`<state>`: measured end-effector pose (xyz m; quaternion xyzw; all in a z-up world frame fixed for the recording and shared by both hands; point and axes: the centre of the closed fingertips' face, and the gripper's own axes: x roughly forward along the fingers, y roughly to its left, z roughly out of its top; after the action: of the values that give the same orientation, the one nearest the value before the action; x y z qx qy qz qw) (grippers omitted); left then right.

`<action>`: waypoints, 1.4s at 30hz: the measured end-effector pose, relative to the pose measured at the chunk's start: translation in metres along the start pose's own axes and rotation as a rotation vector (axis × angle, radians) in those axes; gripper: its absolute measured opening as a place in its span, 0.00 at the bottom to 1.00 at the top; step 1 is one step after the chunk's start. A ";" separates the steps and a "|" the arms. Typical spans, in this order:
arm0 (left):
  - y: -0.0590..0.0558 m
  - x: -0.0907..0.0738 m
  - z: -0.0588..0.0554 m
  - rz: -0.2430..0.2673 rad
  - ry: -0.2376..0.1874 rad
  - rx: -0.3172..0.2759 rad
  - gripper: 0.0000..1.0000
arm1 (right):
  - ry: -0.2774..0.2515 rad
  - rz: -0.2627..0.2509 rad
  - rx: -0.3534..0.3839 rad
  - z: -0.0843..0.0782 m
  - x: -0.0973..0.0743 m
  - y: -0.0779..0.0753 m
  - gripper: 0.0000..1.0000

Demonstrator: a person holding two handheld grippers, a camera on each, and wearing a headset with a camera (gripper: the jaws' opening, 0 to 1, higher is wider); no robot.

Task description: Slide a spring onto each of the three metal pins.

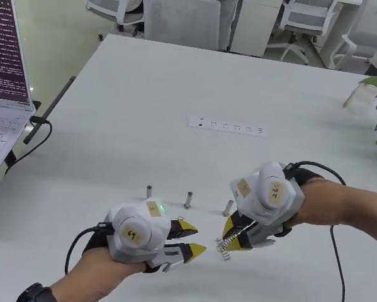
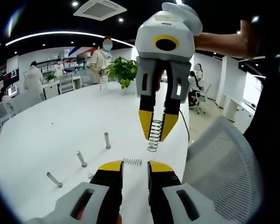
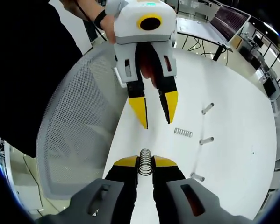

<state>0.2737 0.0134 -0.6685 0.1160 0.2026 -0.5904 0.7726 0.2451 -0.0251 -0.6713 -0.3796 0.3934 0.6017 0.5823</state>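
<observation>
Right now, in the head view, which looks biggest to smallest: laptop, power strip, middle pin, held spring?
Biggest is the laptop, then the power strip. The middle pin and spring look alike: no ranking.

The left gripper point(image 1: 196, 239) is held low at the end of the left forearm point(image 1: 90, 280), which comes up from the bottom edge of the head view. Its two yellow-tipped jaws are parted with nothing between them and point to the person's right. The right gripper point(image 1: 231, 238) is carried by the right forearm point(image 1: 339, 204), which reaches in from the right. It is tilted downward and faces the left gripper tip to tip, near but not touching, with its jaws pinched on a small spring point(image 3: 145, 167) that hangs out past the tips.
</observation>
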 end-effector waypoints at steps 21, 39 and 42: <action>0.050 -0.045 -0.032 0.186 0.015 -0.128 0.27 | -0.012 -0.012 0.106 -0.009 0.006 -0.015 0.09; 0.081 -0.092 -0.058 0.334 0.021 -0.195 0.34 | 0.058 -0.055 0.182 -0.020 0.018 -0.054 0.09; 0.083 -0.098 -0.061 0.349 0.020 -0.205 0.35 | 0.063 -0.054 0.172 -0.015 0.018 -0.060 0.09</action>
<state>0.3207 0.1463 -0.6841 0.0761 0.2462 -0.4228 0.8688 0.3043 -0.0303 -0.6959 -0.3575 0.4512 0.5377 0.6161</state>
